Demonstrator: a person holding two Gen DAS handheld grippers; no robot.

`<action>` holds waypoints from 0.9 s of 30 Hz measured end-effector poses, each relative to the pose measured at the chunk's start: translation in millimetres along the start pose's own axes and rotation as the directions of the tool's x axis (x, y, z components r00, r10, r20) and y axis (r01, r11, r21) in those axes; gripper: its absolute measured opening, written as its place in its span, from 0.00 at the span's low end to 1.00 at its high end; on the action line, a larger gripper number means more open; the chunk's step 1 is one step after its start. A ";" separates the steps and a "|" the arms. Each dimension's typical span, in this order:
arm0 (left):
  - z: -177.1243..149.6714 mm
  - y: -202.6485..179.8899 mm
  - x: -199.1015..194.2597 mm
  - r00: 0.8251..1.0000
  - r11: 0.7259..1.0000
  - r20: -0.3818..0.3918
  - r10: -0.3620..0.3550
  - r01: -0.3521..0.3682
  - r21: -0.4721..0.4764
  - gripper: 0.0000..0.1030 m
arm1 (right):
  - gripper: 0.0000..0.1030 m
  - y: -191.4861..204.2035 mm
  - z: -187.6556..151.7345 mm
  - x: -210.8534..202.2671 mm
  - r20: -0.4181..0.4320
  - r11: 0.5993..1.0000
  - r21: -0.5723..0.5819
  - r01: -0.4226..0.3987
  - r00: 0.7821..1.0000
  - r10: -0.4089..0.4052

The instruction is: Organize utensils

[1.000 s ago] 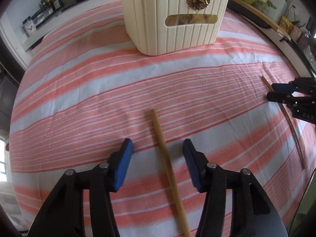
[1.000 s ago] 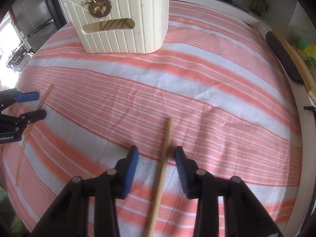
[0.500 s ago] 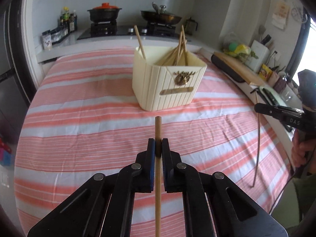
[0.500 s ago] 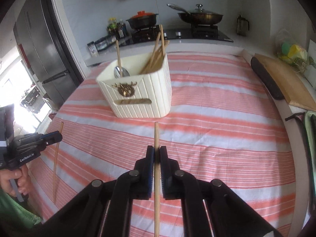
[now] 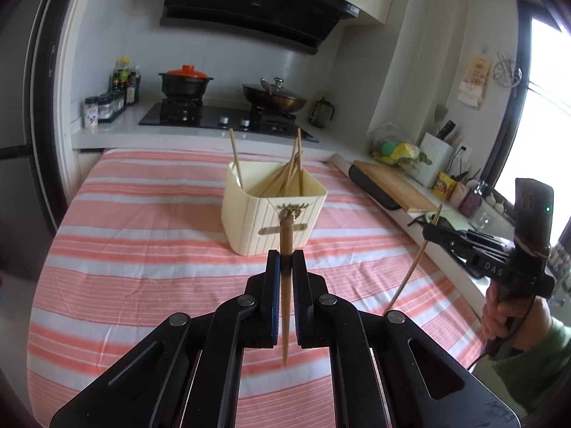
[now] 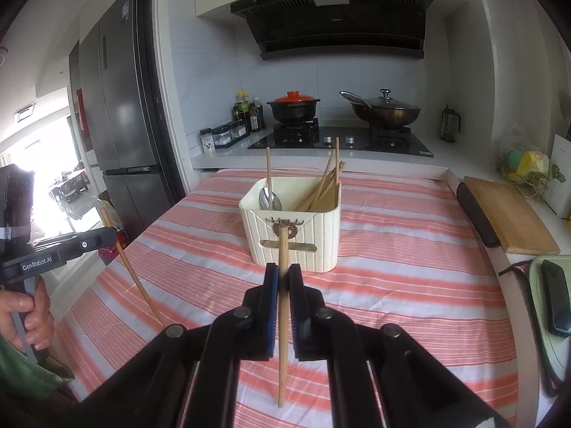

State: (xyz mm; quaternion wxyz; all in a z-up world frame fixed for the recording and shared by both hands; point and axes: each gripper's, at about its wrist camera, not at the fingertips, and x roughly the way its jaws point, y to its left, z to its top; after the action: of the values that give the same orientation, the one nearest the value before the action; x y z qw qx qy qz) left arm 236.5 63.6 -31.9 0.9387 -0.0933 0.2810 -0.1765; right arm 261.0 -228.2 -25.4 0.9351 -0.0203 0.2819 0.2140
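**Both grippers raised, each clamping one chopstick**

The left gripper (image 5: 286,262) is clenched on a wooden chopstick (image 5: 285,306), its blue pads pressed against the shaft from both sides. The stick runs between the fingers, its far end lined up in front of the cream utensil holder (image 5: 249,224) and its near end pointing down over the striped tablecloth (image 5: 142,249). The right gripper (image 6: 283,274) grips a second chopstick (image 6: 282,339) the same way, jaws pinched tight on it, the stick held clear of the cloth.

In the left wrist view, the right gripper shows at the far right edge with its chopstick slanting down toward the cloth; in the right wrist view, the left gripper appears at the left edge, its stick slanting likewise.

The holder stands mid-table, beyond both grippers, already holding several chopsticks (image 6: 323,185) leaning to its right side and a metal spoon (image 6: 269,198) on its left. Behind the table sits a stove (image 6: 339,141) with a red-lidded pot (image 6: 293,105). A wooden cutting board (image 6: 506,217) lies to the right.
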 end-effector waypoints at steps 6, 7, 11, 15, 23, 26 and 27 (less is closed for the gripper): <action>20.4 0.6 -8.6 0.999 1.000 0.025 -0.031 0.031 -0.004 0.05 | 0.06 -6.8 19.5 -5.5 0.026 1.000 0.020 -0.013 1.000 0.013; 25.2 0.5 -10.4 0.999 0.999 0.026 -0.039 0.039 -0.004 0.05 | 0.06 -8.6 22.6 -3.5 0.017 1.000 0.024 -0.015 1.000 0.014; 48.9 -0.4 -20.7 0.998 0.999 0.046 -0.053 0.052 0.007 0.05 | 0.06 -9.1 38.0 -1.8 0.013 1.000 -0.016 0.000 1.000 0.000; 89.7 -1.3 -36.4 0.991 0.998 0.119 -0.062 0.060 0.022 0.05 | 0.06 -11.3 72.9 -5.8 0.064 0.999 -0.042 0.016 0.998 -0.013; 182.6 -7.4 -8.4 0.966 0.994 0.258 0.009 -0.036 0.100 0.05 | 0.06 -12.0 167.0 3.4 0.270 0.996 -0.081 0.041 0.963 -0.017; 200.4 -1.8 32.2 0.971 0.994 0.236 0.030 -0.055 0.099 0.05 | 0.06 -11.9 188.8 29.8 0.300 0.995 -0.093 0.045 0.954 -0.015; 203.2 1.6 48.6 0.977 0.995 0.213 0.031 -0.052 0.091 0.05 | 0.06 -13.3 193.3 42.1 0.291 0.995 -0.094 0.044 0.957 -0.015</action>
State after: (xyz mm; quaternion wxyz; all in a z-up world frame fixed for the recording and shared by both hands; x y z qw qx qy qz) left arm 388.7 61.8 111.2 0.9701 -0.0606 0.1727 -0.1592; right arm 398.2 -193.3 113.4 0.9672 -0.0394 0.1304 0.2145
